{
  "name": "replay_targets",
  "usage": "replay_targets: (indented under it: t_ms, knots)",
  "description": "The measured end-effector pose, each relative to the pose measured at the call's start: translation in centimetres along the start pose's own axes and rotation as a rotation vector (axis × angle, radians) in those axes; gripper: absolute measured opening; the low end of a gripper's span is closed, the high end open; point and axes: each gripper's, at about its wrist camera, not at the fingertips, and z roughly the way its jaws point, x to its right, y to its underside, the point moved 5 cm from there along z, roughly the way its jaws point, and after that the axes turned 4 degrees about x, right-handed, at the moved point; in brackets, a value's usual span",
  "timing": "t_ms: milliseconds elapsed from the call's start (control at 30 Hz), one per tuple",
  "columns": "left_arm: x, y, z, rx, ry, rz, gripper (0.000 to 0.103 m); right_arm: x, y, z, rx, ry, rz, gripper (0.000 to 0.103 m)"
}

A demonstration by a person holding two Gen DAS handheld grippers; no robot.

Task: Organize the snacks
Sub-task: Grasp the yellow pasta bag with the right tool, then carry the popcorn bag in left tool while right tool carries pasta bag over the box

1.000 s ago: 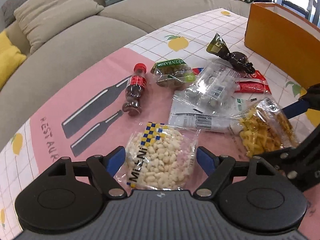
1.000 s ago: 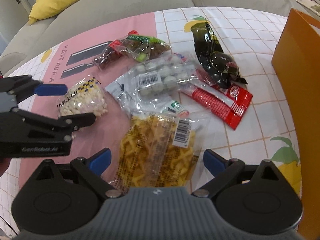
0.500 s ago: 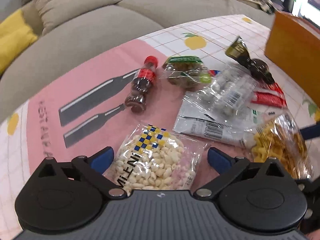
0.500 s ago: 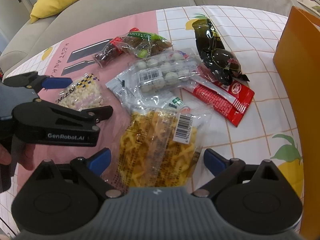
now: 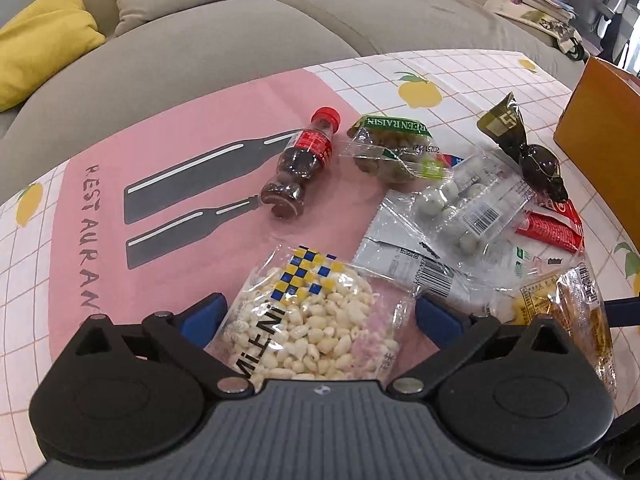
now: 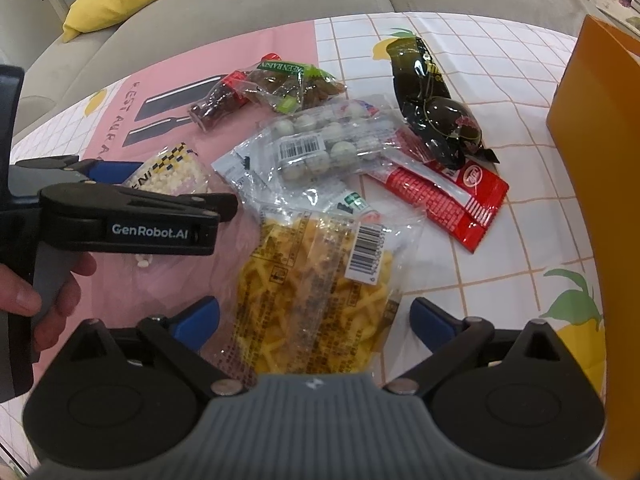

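Left gripper (image 5: pixel 316 316): jaws wide, straddling puffed-snack bag (image 5: pixel 316 328), pads clear of it. Beyond, on tablecloth (image 5: pixel 200 152): cola bottle (image 5: pixel 300 168) lying flat; raisin bag (image 5: pixel 396 152); ball-candy pack (image 5: pixel 464 212); orange box (image 5: pixel 600 128) at right.

A table (image 5: pixel 360 76) carries everything, under a checked lemon-print cloth (image 6: pixel 520 248) with a pink mat (image 5: pixel 192 128) on top. On the mat lie a cola bottle (image 5: pixel 304 160) on its side, a puffed-snack bag (image 5: pixel 316 320) and a raisin pack (image 5: pixel 396 152). On the cloth – a ball-candy bag (image 6: pixel 328 148), yellow sticks (image 6: pixel 320 292), a red packet (image 6: pixel 444 192), a black wrapper (image 6: pixel 436 112) – and an orange box (image 6: pixel 600 128) at the edge.
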Motion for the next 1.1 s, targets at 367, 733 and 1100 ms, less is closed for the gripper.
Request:
replay_targets:
  t_ms: [367,733,1100]
  knots:
    - [0.9,1.2,-1.6,0.014,-0.028,-0.050,0.097,0.1,0.0,-0.8,0.011,-0.006,-0.035,0.072]
    - [3.9,5.1,-5.1,-0.036,-0.089,-0.171,0.095,1.2,1.4,-2.1,-0.018,-0.034,-0.052,0.070]
    - [5.0,7.8,-8.7,-0.029,-0.058,-0.384,0.095,2.3,4.3,-5.3,-0.025,-0.043,-0.122,0.069]
